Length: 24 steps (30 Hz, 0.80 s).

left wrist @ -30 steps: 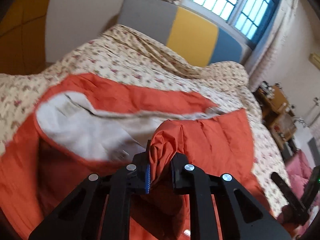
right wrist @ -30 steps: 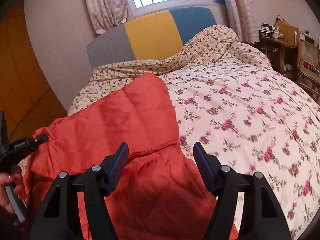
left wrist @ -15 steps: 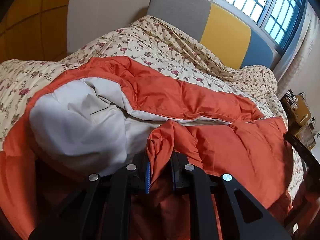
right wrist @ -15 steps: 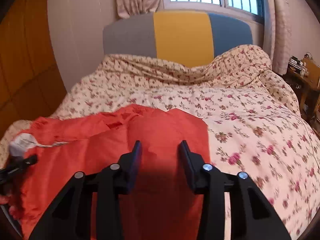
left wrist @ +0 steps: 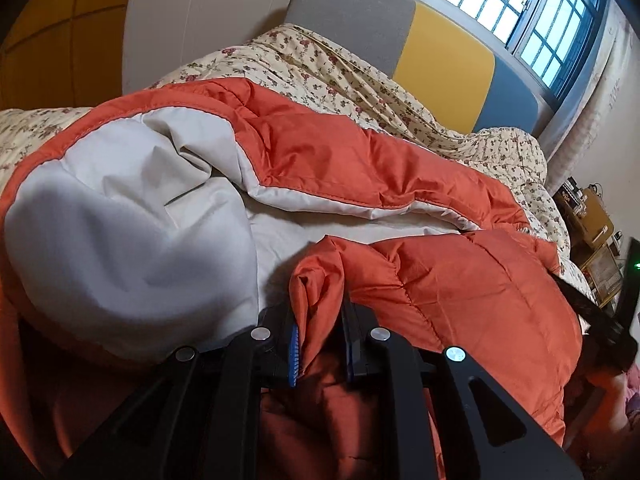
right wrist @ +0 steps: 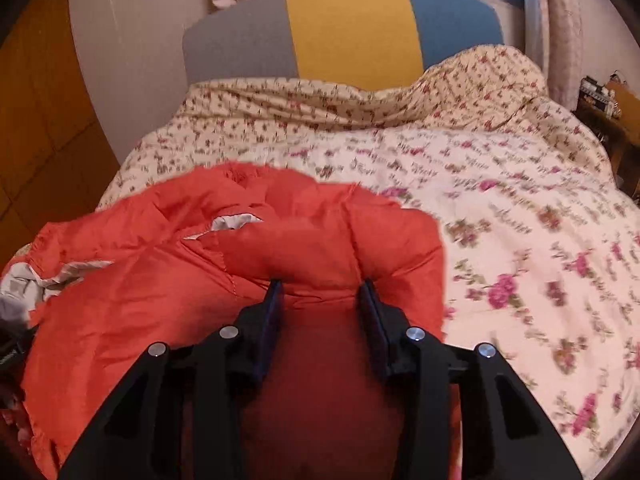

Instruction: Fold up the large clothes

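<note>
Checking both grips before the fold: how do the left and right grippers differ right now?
The left gripper is shut tight on a thin bunched edge of the orange jacket; the right gripper stands wider around a puffy fold. Grey lining shows beside the left, floral bedspread beside the right. Both hold orange fabric.

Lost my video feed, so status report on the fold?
Left gripper shut on orange jacket. Right gripper gripping a thick fold. Grey lining exposed. Nothing in the way.

Daylight is admitted through the window behind the headboard; the room is otherwise dim. Corners are vignetted black and lines bent. Motion blur is seen across the quilt in the right view.
</note>
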Each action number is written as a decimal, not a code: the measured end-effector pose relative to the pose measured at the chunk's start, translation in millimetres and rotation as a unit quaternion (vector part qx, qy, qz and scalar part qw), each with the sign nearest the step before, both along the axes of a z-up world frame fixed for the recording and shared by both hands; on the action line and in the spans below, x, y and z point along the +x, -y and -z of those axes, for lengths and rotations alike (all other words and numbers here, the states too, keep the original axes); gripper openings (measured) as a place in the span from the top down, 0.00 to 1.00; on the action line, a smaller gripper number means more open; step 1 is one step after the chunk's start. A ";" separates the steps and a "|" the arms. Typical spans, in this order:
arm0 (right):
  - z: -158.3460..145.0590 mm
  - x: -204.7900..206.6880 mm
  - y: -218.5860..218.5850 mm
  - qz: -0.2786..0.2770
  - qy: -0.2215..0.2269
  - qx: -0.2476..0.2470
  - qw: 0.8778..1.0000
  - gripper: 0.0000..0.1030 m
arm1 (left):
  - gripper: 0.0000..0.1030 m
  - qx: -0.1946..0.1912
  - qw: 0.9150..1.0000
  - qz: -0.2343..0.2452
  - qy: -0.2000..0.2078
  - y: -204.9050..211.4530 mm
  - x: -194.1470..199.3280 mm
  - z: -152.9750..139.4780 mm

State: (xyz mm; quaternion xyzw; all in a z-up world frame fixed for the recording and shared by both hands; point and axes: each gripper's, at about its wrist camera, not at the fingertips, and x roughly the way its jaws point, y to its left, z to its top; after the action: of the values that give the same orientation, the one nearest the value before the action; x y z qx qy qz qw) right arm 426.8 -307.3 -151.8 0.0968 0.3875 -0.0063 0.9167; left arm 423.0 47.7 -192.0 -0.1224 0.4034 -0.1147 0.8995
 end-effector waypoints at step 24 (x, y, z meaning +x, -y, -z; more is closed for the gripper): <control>14.1 -53.6 -19.7 -0.018 -0.034 -0.061 0.997 0.60 | 0.22 -0.031 0.998 -0.035 0.039 -32.9 -83.1 -67.5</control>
State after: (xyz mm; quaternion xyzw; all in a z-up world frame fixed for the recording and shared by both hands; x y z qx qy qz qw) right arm 373.2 -287.6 -165.9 0.0333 0.4186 -0.0173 0.9074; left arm 339.9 80.6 -124.5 -0.1599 0.3602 -0.1009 0.9135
